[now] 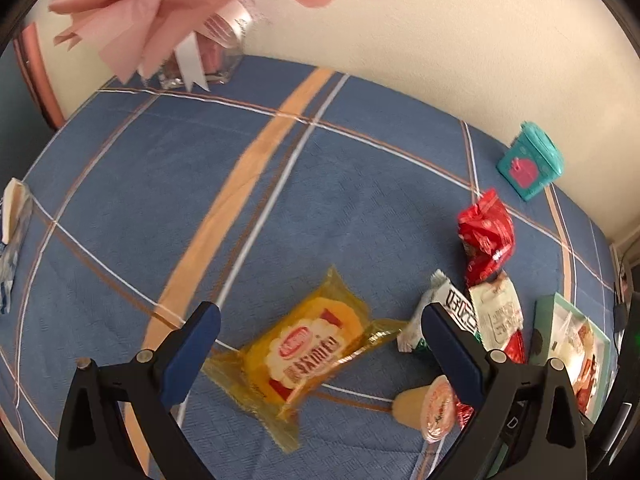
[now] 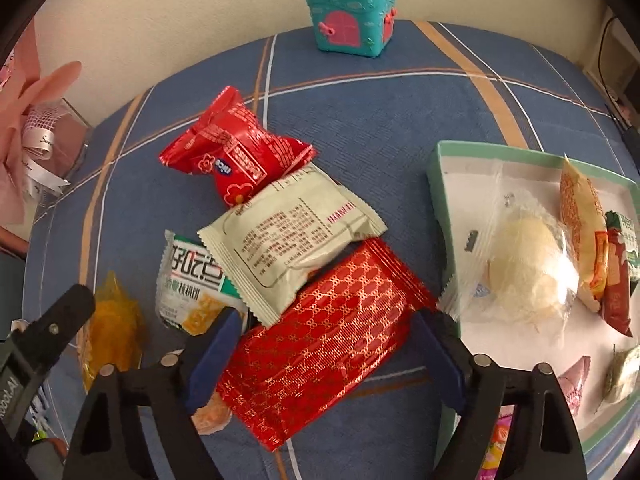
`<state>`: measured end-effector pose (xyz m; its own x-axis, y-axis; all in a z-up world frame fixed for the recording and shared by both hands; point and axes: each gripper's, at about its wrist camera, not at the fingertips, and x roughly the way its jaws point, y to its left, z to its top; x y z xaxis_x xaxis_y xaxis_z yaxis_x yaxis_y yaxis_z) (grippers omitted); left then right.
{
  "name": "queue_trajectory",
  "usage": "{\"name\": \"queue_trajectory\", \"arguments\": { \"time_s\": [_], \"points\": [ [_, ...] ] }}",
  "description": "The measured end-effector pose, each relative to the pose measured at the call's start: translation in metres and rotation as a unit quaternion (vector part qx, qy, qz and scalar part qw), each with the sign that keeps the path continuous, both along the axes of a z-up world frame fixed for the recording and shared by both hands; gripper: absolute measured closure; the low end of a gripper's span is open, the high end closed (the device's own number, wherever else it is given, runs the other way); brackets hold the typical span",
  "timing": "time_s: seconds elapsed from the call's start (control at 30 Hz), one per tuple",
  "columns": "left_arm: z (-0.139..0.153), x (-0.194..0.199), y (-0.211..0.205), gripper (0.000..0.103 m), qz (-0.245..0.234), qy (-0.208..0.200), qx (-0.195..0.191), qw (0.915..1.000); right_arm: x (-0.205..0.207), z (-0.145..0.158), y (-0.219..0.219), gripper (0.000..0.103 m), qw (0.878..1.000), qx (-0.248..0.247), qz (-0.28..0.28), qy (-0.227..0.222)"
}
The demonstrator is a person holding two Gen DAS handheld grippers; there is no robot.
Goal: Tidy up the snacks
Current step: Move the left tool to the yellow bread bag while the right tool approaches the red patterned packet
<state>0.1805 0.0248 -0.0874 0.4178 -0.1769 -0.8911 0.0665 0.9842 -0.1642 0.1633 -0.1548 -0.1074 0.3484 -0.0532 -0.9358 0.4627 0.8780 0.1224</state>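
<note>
My right gripper (image 2: 326, 320) points down at a red packet with a gold pattern (image 2: 320, 364). The packet fills the gap, and both blue pads meet its edges. Behind it lie a cream packet (image 2: 292, 232), a white-and-green packet (image 2: 192, 280) and a glossy red packet (image 2: 232, 152). A green-rimmed tray (image 2: 440, 168) to the right holds several wrapped snacks. My left gripper (image 1: 320, 316) hangs open above a yellow cracker packet (image 1: 308, 356), its pads clear of it. A small jelly cup (image 1: 436, 408) lies on its side by the right finger.
A blue checked cloth (image 1: 360, 200) covers the table. At the back, by the cream wall, stand a teal toy house box (image 2: 352, 16) and a glass vase with pink paper flowers (image 1: 160, 12). Another wrapper (image 1: 12, 240) lies at the far left edge.
</note>
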Motion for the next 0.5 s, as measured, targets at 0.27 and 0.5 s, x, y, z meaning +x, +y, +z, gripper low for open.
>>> {"name": "queue_trajectory", "arguments": {
  "time_s": [0.27,0.5],
  "points": [
    [-0.011,-0.001,-0.008,0.011,-0.02,0.023,0.011,0.9995,-0.014,-0.007,0.006,0.028,0.999,-0.004,0.014,0.029],
    [-0.019,-0.002,-0.007,0.026,-0.023,0.042,0.008,0.9988,-0.018,-0.013,-0.002,0.028,1.0,0.021,-0.013,0.012]
  ]
}}
